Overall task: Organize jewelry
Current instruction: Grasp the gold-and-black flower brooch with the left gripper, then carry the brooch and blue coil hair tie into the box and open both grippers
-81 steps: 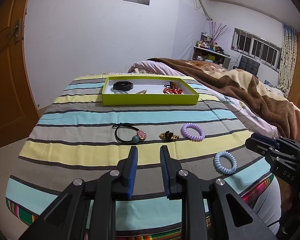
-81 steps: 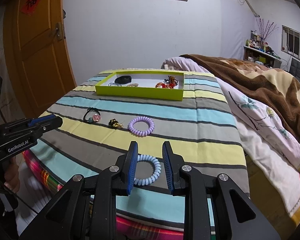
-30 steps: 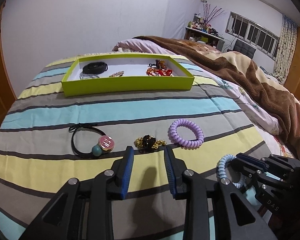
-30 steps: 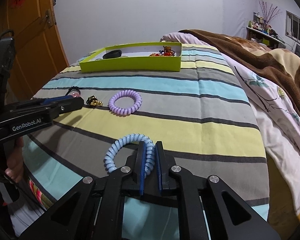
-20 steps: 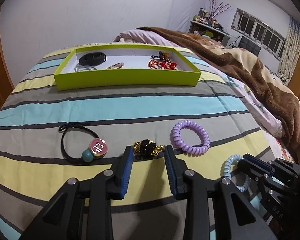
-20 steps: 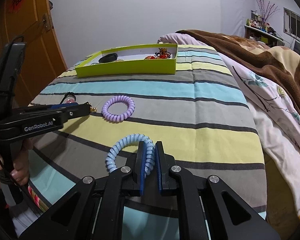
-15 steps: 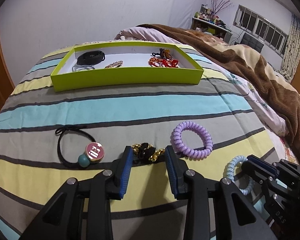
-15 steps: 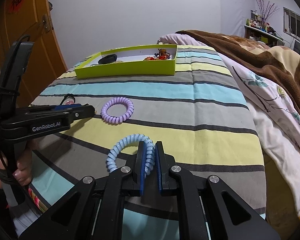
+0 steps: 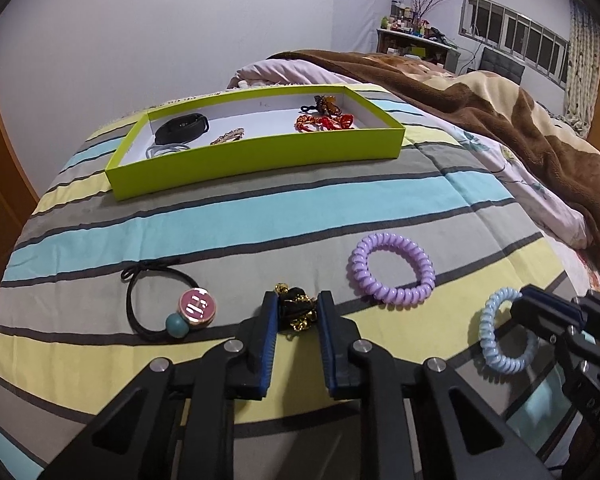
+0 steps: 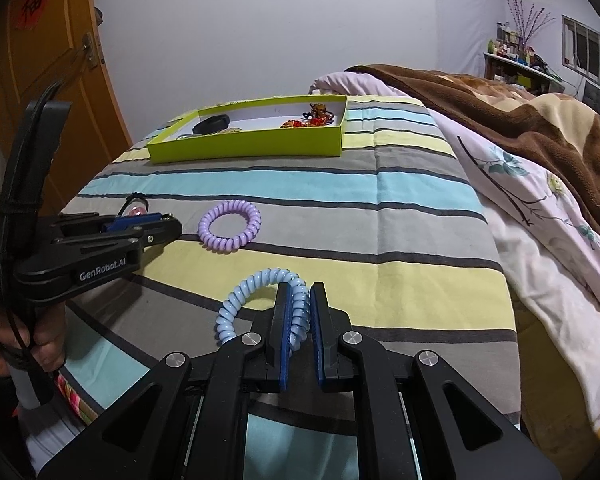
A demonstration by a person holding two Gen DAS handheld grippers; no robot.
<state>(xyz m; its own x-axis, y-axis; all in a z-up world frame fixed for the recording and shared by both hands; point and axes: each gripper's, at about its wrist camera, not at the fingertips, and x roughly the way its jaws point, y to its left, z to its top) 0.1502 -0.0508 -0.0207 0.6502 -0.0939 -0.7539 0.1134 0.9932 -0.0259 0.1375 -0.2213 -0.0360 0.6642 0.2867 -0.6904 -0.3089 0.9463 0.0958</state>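
Note:
On the striped bedspread lies a gold and black hair ornament [image 9: 296, 308]. My left gripper [image 9: 298, 312] has a finger on each side of it, the jaws are closing, and the pads touch it. Left of it is a black elastic with a pink disc [image 9: 198, 308]; to its right, a purple spiral hair tie [image 9: 392, 294]. My right gripper [image 10: 300, 300] is shut on a light blue spiral hair tie [image 10: 236, 296], seen also in the left wrist view as the blue tie [image 9: 496, 344]. The green tray [image 9: 260, 160] farther back holds a black band and red beads.
A brown blanket [image 9: 500, 120] and pink floral quilt [image 10: 540, 240] cover the bed's right side. An orange door [image 10: 40, 80] stands at the left. A person's hand [image 10: 40, 344] holds the left gripper [image 10: 168, 226] near the bed's front edge.
My left gripper has come forward around the gold and black ornament and its jaws have narrowed onto it. The right gripper has kept its hold on the blue tie.

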